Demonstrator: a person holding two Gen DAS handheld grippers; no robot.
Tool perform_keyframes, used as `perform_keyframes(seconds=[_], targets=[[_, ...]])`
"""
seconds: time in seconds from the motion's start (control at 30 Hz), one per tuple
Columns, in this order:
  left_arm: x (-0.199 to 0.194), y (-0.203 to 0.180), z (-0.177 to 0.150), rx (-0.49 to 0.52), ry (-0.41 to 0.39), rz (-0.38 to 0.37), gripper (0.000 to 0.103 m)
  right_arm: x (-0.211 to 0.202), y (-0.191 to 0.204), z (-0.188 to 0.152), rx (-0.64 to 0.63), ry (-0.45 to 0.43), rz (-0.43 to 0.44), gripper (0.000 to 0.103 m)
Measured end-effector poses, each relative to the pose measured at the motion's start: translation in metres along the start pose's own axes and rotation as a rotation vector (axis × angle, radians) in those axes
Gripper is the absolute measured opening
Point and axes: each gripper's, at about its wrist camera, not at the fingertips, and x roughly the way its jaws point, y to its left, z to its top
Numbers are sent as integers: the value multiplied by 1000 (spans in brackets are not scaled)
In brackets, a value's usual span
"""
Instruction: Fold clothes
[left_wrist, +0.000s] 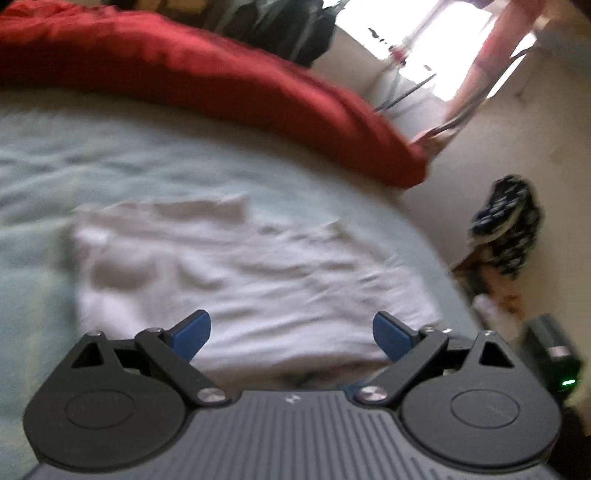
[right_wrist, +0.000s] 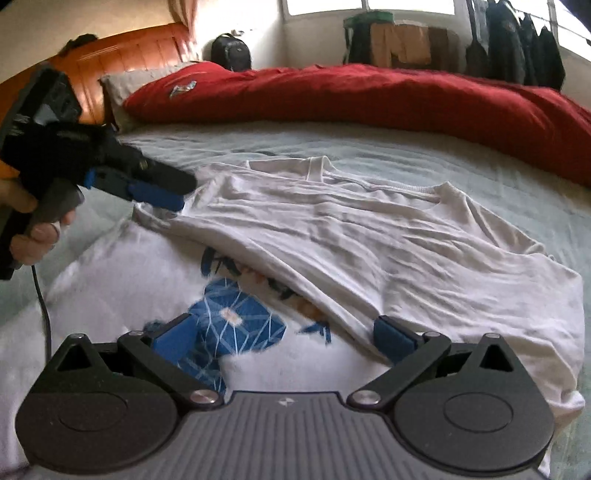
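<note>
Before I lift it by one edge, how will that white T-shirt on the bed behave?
Probably floppy: the white T-shirt lies wrinkled and half folded over itself, so a lifted edge should sag and drag. It looks thin and likely light. It may also slide on the pale sheet rather than stay put, so a fold could shift. The left gripper sits at its far corner.

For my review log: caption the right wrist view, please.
Open right claw over half-folded white cotton T-shirt on pale bedsheet.
</note>
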Motion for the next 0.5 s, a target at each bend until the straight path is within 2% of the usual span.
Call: perform_keyframes(seconds=[0.1,0.2,0.37,0.4,0.5], targets=[[21,-12,-3,-2,42,-67,95,9,-4,2,36,4,-3,103],[42,-22,-9,4,90,-115,95,7,-1,-6,14,-8,-10,103],[42,-17,-20,51,104,-113,95,-13,0,-5,-31,42,40,103],[42,-16,-23,61,106,-113,95,-21,-3,-1,-37,31,65,103],[42,-14,-29,89,114,-112,95,-42,-18,17,-21,-45,54,103]])
